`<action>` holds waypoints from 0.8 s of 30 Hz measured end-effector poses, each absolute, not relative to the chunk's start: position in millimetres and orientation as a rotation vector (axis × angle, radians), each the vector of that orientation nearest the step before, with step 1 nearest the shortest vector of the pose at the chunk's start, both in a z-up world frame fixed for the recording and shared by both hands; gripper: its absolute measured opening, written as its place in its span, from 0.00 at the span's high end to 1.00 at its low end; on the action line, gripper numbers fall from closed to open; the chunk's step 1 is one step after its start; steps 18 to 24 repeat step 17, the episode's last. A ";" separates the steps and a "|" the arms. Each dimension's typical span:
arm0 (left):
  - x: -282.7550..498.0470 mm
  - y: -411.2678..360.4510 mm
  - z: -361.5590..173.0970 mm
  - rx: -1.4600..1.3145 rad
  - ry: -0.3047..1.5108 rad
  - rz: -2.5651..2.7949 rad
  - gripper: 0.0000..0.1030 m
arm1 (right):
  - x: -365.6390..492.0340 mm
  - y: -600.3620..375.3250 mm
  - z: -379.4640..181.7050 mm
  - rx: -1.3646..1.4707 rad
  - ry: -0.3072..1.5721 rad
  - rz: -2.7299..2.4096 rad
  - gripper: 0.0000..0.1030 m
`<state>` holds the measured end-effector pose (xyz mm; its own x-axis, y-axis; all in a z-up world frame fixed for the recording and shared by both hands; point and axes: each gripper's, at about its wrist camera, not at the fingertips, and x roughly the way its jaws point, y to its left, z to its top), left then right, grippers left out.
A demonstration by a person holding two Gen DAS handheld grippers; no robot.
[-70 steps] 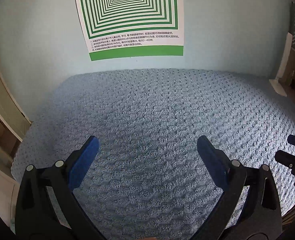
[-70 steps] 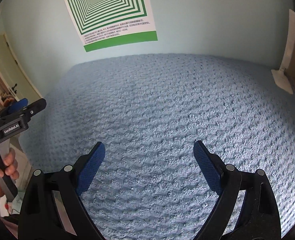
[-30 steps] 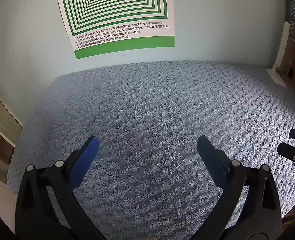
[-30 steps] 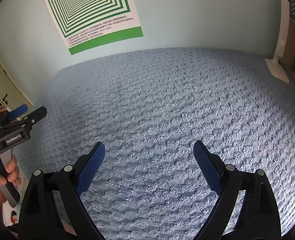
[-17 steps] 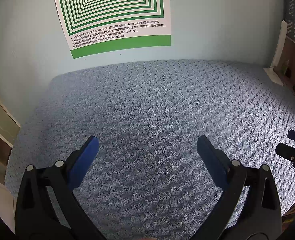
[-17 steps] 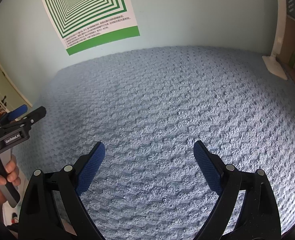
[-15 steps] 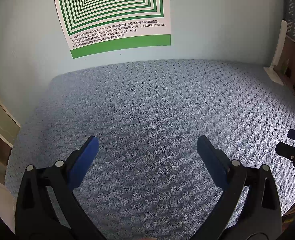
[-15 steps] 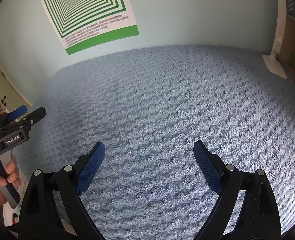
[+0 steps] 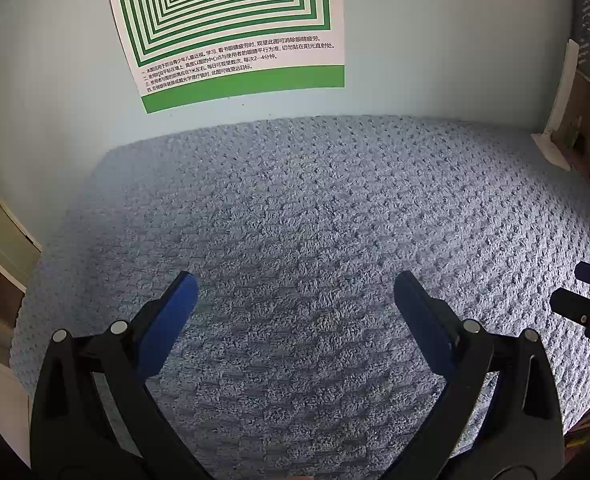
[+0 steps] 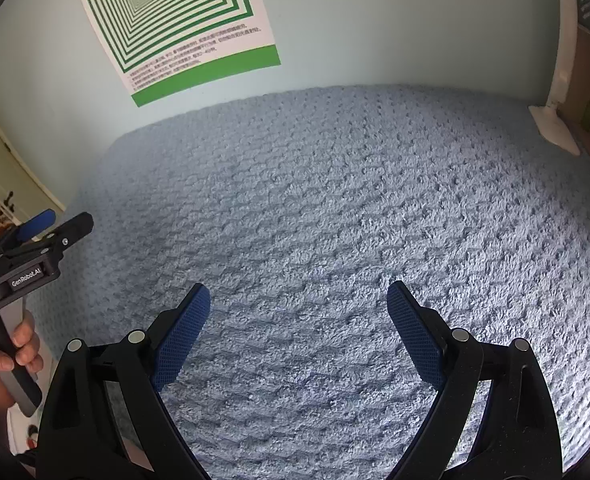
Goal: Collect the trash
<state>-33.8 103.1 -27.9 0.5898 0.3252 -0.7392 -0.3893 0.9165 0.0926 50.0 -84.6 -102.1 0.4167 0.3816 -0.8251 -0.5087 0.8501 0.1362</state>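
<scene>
Both hand-held grippers, left (image 9: 295,300) and right (image 10: 298,308), are held wide and empty over a trash-free blue blanket (image 9: 315,220), where snagged pile is risked.

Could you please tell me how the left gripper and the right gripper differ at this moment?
The left gripper faces the green poster almost squarely; the right gripper sees it off to its left. The left gripper's blue pads look smooth; the right gripper's pads show a mesh texture. Both are open, empty, above the blue blanket.
</scene>
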 end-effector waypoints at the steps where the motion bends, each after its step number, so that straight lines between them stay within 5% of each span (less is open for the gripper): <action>1: -33.1 102.3 -28.5 -0.079 0.845 0.415 0.07 | 50.5 -84.9 -102.5 -0.141 0.996 0.560 0.13; 24: -27.5 101.3 -38.1 -0.088 0.885 0.386 0.07 | 54.2 -87.6 -105.9 -0.139 1.007 0.551 0.13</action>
